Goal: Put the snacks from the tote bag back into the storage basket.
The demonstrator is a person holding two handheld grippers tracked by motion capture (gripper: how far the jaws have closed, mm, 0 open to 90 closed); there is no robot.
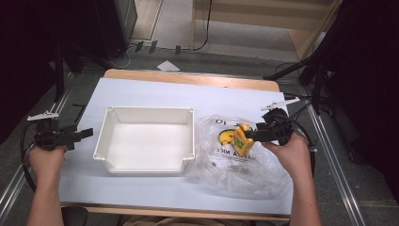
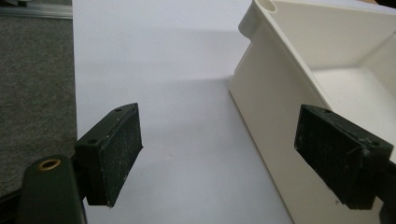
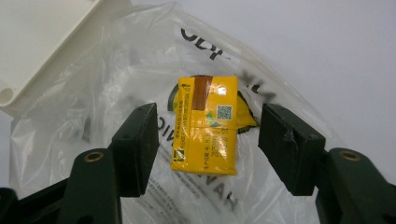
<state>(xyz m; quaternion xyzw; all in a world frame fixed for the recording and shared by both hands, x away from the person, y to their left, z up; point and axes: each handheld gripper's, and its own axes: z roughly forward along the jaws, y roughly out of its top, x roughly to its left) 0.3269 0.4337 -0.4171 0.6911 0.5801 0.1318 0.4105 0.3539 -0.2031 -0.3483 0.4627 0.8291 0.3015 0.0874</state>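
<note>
Right tool (image 3: 205,140) above the clear plastic bag (image 1: 235,160) on the bench (image 1: 155,92); jaws apart, the yellow packet (image 3: 205,126) between them, clear gaps to both pads, no contact seen. The packet lies on the bag, right of the white bin (image 1: 146,139). Left tool (image 2: 219,154) open beside the bin's outer wall, nothing between its jaws.

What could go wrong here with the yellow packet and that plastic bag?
In the right gripper view the yellow packet sits between the right gripper fingers with gaps on both sides, so it may slip or tip. It lies on the loose clear plastic bag, which could get pinched and dragged toward the white bin.
</note>
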